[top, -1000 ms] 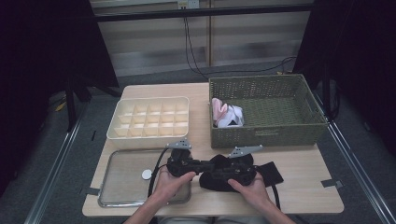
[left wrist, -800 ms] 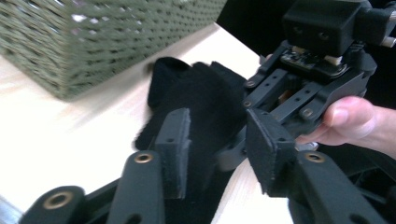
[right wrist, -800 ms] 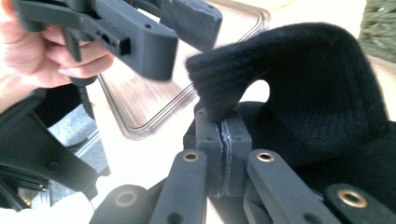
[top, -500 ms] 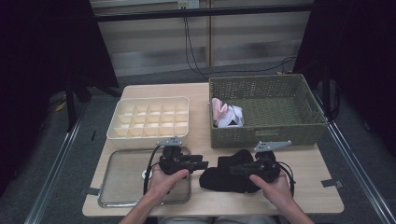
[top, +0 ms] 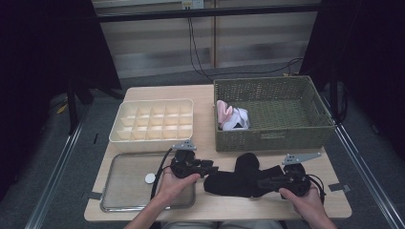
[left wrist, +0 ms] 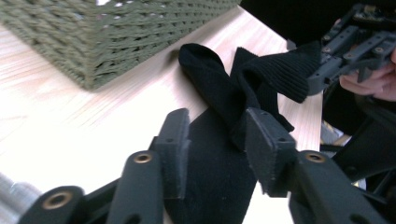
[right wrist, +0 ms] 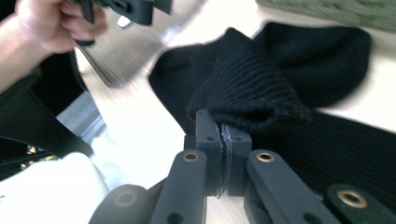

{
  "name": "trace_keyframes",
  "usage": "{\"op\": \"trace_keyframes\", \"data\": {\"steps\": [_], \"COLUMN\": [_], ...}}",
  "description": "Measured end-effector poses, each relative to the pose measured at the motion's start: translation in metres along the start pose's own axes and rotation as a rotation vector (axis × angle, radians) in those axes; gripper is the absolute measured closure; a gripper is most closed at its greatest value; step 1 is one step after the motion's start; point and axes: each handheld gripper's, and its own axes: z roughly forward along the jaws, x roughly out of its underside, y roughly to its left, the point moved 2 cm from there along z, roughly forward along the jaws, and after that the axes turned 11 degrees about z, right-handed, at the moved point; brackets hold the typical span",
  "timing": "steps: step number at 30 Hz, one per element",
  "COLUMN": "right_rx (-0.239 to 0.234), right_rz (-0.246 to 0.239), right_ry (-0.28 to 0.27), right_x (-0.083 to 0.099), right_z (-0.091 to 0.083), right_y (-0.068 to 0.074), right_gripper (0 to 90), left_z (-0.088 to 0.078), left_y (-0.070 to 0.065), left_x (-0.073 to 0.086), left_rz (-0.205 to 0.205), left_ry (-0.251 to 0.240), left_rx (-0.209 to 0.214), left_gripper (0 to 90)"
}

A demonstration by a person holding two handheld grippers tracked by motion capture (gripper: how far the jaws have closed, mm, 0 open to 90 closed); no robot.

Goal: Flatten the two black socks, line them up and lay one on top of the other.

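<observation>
Right hand-held gripper (right wrist: 223, 140) clamps the black sock (top: 239, 179) by its ribbed cuff; left hand-held gripper (left wrist: 217, 140) is released.

The sock lies on the tabletop (top: 200, 90) just in front of the green basket (top: 272, 138) — between the two hands. The left jaws have just been closing, the sock's other end between them — pads apart, not pressing. A metal tray (top: 124, 183) sits at the left.

The place was a lab-style recording station, not a home. A small wooden table (top: 215, 210) stood between metal floor rails (top: 52, 191) on grey flooring, with dark curtains (top: 43, 71) left and right (cables (top: 196, 47) hung down the far panelled wall).
</observation>
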Motion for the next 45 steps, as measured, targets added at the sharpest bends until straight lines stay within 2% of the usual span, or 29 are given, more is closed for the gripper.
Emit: {"op": "trace_keyframes", "data": {"steps": [2, 5, 9, 11, 15, 21, 24, 28, 32, 36, 41, 42, 43, 44, 45], "right_rx": [0.014, 0.036, 0.082, 0.097, 0.111, 0.093, 0.088, 0.077, 0.063, 0.073, 0.094, 0.098, 0.106, 0.09, 0.089], "right_rz": [0.001, 0.024, 0.04, 0.052, 0.062, 0.054, 0.044, 0.022, -0.012, -0.01, 0.027, 0.028, 0.032, 0.025, 0.014], "right_ry": [0.008, 0.011, 0.004, -0.02, -0.067, -0.12, -0.118, -0.109, -0.042, -0.004, 0.037, 0.044, 0.047, 0.05, 0.051], "right_x": [0.002, 0.005, 0.007, 0.007, 0.005, -0.003, -0.011, -0.029, -0.053, -0.068, -0.069, -0.068, -0.067, -0.067, -0.066], "right_z": [-0.002, -0.006, -0.011, -0.017, -0.027, -0.033, -0.025, -0.006, 0.026, 0.052, 0.07, 0.072, 0.074, 0.075, 0.076], "right_y": [-0.005, -0.016, -0.026, -0.029, -0.029, -0.021, -0.019, -0.013, -0.009, -0.009, -0.015, -0.015, -0.015, -0.013, -0.012], "right_gripper": [87.9, 85.6, 75.6, 70.5, 64.6, 63.2, 62.8, 63.2, 65.6, 64.2, 63.6, 64.8, 73.1, 80.9, 85.1], "left_z": [0.006, 0.015, 0.019, 0.017, 0.013, 0.011, 0.014, 0.014, 0.004, -0.009, -0.025, -0.027, -0.028, -0.029, -0.03], "left_y": [0.001, -0.001, -0.004, -0.003, 0.0, 0.002, 0.001, -0.001, 0.0, 0.006, 0.017, 0.019, 0.02, 0.02, 0.021], "left_x": [-0.003, -0.004, -0.003, -0.003, -0.003, -0.003, -0.003, -0.002, -0.001, 0.005, 0.018, 0.019, 0.019, 0.019, 0.018], "left_rz": [-0.008, -0.003, 0.013, 0.02, 0.013, 0.002, -0.002, 0.003, 0.017, 0.031, -0.026, -0.025, -0.025, -0.028, -0.035], "left_ry": [-0.007, 0.014, 0.028, 0.036, 0.022, 0.004, 0.024, 0.036, 0.035, 0.068, 0.023, 0.023, 0.018, 0.014, 0.004], "left_rx": [0.002, 0.01, 0.01, 0.01, 0.001, -0.002, -0.022, -0.02, -0.025, -0.038, -0.06, -0.069, -0.076, -0.079, -0.082], "left_gripper": [64.3, 64.1, 63.2, 63.2, 64.2, 64.4, 65.5, 66.4, 63.1, 60.8, 59.5, 59.4, 59.2, 59.2, 59.2]}}
